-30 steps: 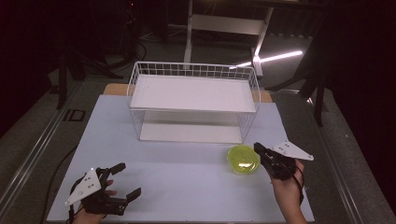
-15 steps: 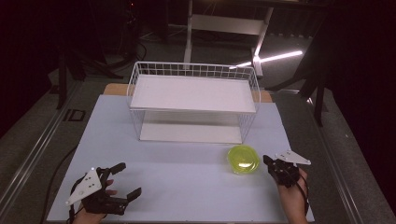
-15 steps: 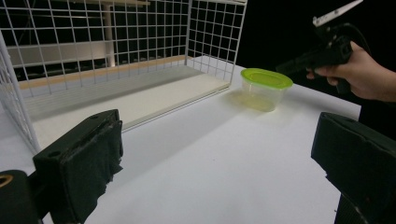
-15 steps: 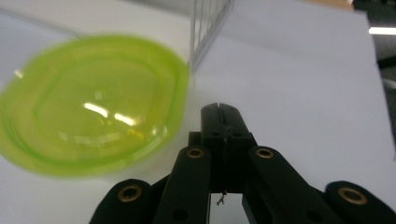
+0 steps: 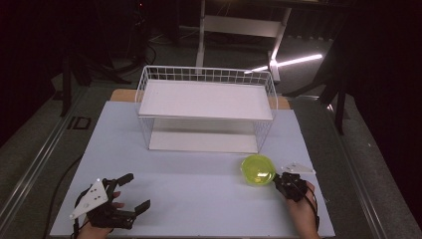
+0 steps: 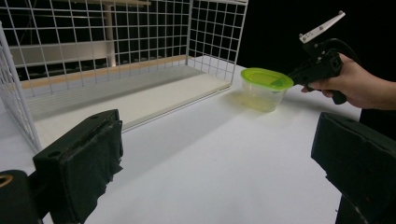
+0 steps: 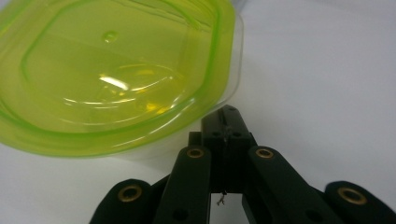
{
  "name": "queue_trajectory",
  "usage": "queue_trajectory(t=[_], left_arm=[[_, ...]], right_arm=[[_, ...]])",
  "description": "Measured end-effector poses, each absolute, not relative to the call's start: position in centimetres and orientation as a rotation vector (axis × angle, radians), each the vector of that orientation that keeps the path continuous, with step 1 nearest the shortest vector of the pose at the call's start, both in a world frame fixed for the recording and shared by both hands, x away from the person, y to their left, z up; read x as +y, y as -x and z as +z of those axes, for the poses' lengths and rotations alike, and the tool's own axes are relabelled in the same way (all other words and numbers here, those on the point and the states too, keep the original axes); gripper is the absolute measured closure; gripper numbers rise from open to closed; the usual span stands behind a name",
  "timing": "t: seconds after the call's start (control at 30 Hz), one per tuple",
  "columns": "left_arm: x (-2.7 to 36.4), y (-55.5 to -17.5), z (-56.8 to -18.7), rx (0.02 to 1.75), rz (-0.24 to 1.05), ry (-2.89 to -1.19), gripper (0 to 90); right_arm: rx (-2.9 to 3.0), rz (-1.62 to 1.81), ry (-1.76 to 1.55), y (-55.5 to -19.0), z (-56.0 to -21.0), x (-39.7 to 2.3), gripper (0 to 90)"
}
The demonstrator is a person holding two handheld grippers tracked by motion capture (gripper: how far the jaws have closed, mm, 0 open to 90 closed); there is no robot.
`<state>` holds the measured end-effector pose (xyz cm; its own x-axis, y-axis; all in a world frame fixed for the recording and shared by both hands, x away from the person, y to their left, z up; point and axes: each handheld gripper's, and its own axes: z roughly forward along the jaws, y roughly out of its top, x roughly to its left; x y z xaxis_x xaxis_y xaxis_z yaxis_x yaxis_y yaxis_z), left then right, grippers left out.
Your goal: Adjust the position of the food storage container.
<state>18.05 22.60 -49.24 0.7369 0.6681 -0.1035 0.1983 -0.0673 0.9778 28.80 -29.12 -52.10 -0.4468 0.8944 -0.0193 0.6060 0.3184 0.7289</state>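
Note:
A clear tub with a lime-green lid stands on the white table, right of centre and in front of the wire rack. My right gripper is at its near right side, jaws shut. In the right gripper view the closed tips touch the tub just under the lid's rim; nothing shows between them. The left gripper view shows that gripper meeting the tub's rim. My left gripper rests open near the front left corner, its pads wide apart and empty.
A white wire rack with a flat upper shelf and an open lower level stands at the back middle of the table. Its open front faces me. Dark floor and stand legs surround the table.
My right gripper has come down and back toward the near edge, ending low beside the tub. The tub and my left gripper have stayed put.

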Motion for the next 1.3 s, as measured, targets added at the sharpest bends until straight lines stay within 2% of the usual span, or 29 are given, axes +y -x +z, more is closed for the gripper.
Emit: queue_trajectory(t=[0.57,1.03,1.3], left_arm=[[22.6,-17.9,-49.2,0.703,0.449,-1.632,3.2],[22.5,-17.8,-49.1,0.701,0.451,-1.633,3.2],[22.6,-17.8,-49.1,0.703,0.452,-1.632,3.2]], right_arm=[[2.260,0.953,-1.282,-30.0,-51.8,-24.7,90.0],[2.304,0.990,-1.265,-30.4,-52.0,-23.2,90.0],[2.363,0.994,-1.211,-30.8,-52.1,-20.0,90.0]])
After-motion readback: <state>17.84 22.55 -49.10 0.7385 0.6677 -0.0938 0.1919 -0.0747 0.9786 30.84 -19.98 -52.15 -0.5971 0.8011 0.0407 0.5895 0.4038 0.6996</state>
